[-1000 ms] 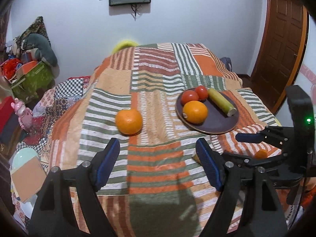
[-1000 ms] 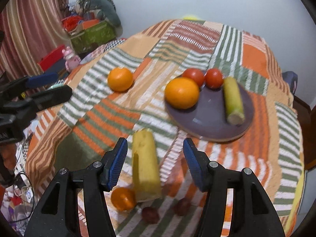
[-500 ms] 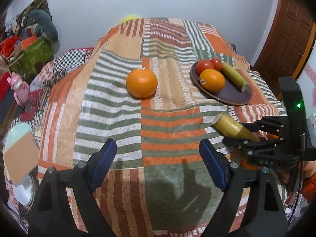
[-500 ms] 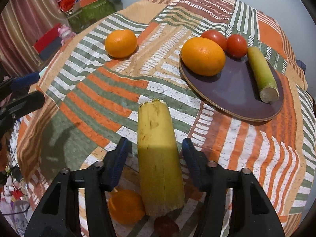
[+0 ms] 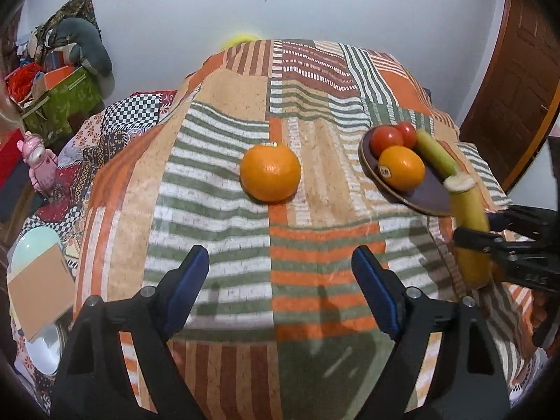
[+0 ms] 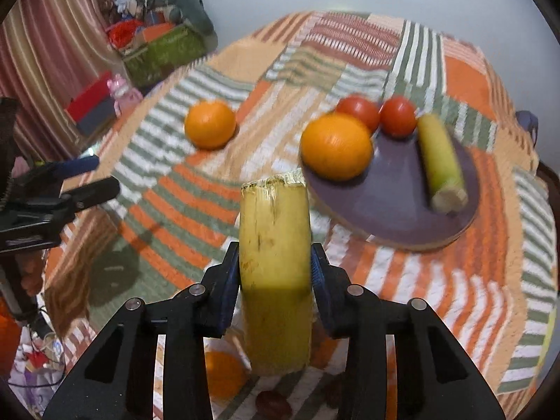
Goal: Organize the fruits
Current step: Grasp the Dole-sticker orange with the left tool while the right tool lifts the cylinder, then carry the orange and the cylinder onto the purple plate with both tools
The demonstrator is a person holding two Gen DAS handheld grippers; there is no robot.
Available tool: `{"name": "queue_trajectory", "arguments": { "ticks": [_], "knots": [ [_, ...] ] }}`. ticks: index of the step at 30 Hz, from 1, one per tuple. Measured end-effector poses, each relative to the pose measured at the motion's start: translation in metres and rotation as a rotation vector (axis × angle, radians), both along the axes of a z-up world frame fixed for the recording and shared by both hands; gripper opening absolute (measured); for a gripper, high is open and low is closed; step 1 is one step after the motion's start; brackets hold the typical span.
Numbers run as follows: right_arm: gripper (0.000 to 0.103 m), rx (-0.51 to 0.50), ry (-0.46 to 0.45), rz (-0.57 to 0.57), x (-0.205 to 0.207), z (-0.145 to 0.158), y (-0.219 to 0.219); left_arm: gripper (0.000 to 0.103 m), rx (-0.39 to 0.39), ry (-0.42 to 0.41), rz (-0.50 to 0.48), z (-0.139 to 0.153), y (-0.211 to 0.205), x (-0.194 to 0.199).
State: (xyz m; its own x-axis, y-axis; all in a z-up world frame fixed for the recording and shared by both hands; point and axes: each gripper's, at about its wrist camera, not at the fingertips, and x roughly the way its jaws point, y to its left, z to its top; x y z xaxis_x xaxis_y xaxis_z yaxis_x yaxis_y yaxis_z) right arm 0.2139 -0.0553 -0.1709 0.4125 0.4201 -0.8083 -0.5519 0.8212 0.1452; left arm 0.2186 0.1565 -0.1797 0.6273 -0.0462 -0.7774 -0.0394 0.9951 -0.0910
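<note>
The right gripper (image 6: 275,273), angled downward, has just been closing and is clamping the yellow stalk (image 6: 274,245); the left gripper (image 5: 280,292) is hanging wide, seemingly empty.

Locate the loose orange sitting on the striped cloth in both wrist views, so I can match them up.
Left wrist: loose orange at centre, beyond the open left gripper.
Right wrist: loose orange upper left of centre.
Shared landmark: the dark plate, to the orange's right in both.
</note>
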Motion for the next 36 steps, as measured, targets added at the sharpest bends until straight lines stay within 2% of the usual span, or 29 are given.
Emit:
{"name": "queue_trajectory", "arguments": {
  "ticks": [6, 11, 15, 22, 26, 28, 30, 36],
  "knots": [
    [0.035, 0.052, -0.056, -0.043, 0.012, 0.023, -0.020, 0.085, 0.007, 0.018, 0.013, -0.010, 0.001, 0.040],
    [0.035, 0.069, -0.083, -0.078, 0.023, 0.035, -0.034, 0.085, -0.042, 0.060, 0.029, -0.021, 0.010, 0.074],
    [0.035, 0.075, -0.092, -0.098, 0.031, 0.038, -0.045, 0.085, -0.043, 0.096, 0.056, -0.036, 0.015, 0.105],
    [0.035, 0.070, -0.090, -0.124, 0.046, 0.035, -0.062, 0.085, 0.019, 0.149, 0.053, -0.062, 0.009, 0.138],
    [0.035, 0.074, -0.082, -0.136, 0.050, 0.031, -0.070, 0.084, 0.073, 0.147, 0.042, -0.070, 0.001, 0.147],
    [0.035, 0.072, -0.081, -0.140, 0.051, 0.030, -0.074, 0.071, 0.111, 0.135, 0.027, -0.070, -0.004, 0.148],
    [0.035, 0.074, -0.079, -0.145, 0.052, 0.030, -0.077, 0.070, 0.142, 0.134, 0.023, -0.071, -0.006, 0.149],
    [0.035, 0.088, -0.088, -0.164, 0.052, 0.035, -0.087, 0.069, 0.107, 0.157, 0.005, -0.063, -0.005, 0.142]
  ]
}}
